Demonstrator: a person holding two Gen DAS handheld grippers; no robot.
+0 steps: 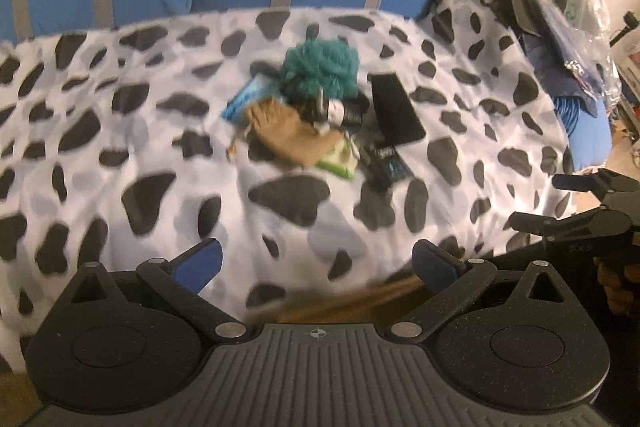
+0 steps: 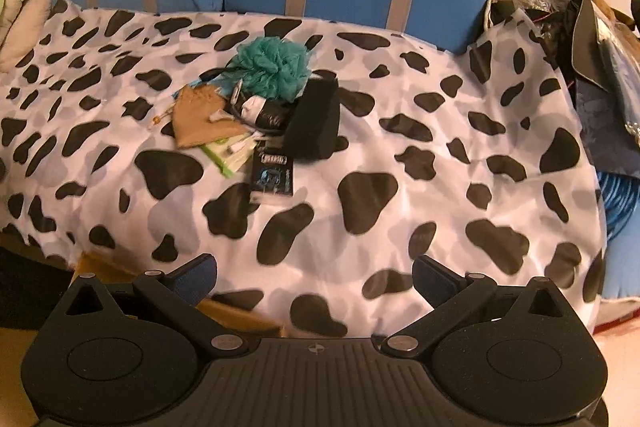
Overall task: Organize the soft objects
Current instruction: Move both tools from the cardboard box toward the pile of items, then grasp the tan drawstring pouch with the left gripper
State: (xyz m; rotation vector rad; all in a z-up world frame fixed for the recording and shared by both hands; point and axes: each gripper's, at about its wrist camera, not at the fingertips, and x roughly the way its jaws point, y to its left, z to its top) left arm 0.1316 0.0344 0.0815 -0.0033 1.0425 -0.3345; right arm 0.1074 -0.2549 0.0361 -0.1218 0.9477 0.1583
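A teal pouf [image 2: 272,69] tops a small heap mid-blanket [image 2: 400,131], touching a tan pouch [image 2: 200,121], a black case [image 2: 314,123], a dark packet [image 2: 272,169] and a green packet [image 2: 230,153]. Everything overlaps, so a grab at the pouf could likely drag the pouch cord or loose bits along, or snag the blanket itself. Both grippers hang back near the front edge, well apart from the heap: the left gripper [image 1: 318,261] and right gripper [image 2: 314,273] each have jaws spread wide, holding nothing.
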